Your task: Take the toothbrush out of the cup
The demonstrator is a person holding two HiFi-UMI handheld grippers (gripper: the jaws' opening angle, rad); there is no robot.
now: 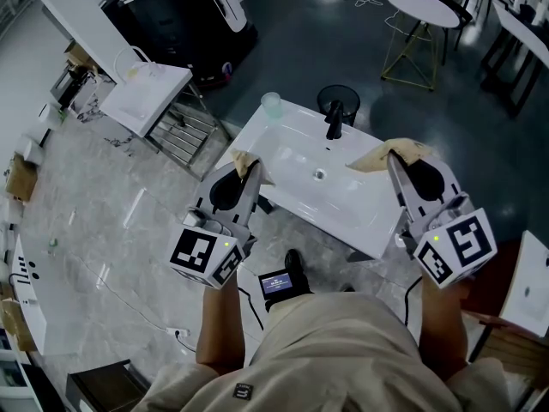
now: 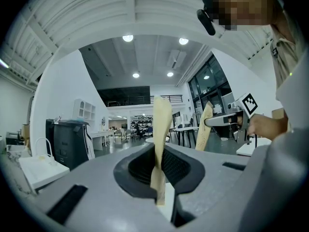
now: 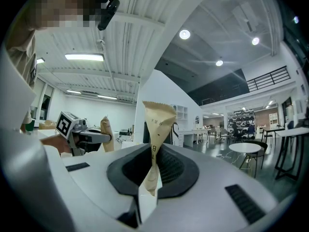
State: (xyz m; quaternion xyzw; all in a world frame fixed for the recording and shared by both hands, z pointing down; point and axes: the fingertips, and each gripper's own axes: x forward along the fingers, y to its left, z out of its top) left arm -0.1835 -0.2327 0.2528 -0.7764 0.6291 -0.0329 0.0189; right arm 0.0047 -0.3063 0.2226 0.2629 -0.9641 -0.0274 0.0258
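Your left gripper [image 1: 244,163] hangs over the washbasin's [image 1: 343,204] near left edge. Its tan-taped jaws are pressed together with nothing between them.

The cup [image 1: 271,103], pale and translucent, stands at the basin's far left corner, just left of the black tap [image 1: 333,120]. The toothbrush is too small to make out, whether in the cup or anywhere on the basin. This could be a pause ahead of a reach, or one after the brush has left the cup.

If it does stand in the cup, I'd judge the care lies here:
- Part the jaws well short of the rim.
- Pinch the handle high and draw it straight up.
- The cup looks light and may tip or ride along, so steady it.

Your right gripper [image 1: 396,151] sits over the basin's near right edge, likewise clenched on nothing.

As for writing, both cubes carry only black-and-white square markers. The small lit screen [image 1: 276,283] just short of the basin's near edge is unreadable. The right pads' tape shows a printed B and stray letters, no whole word.
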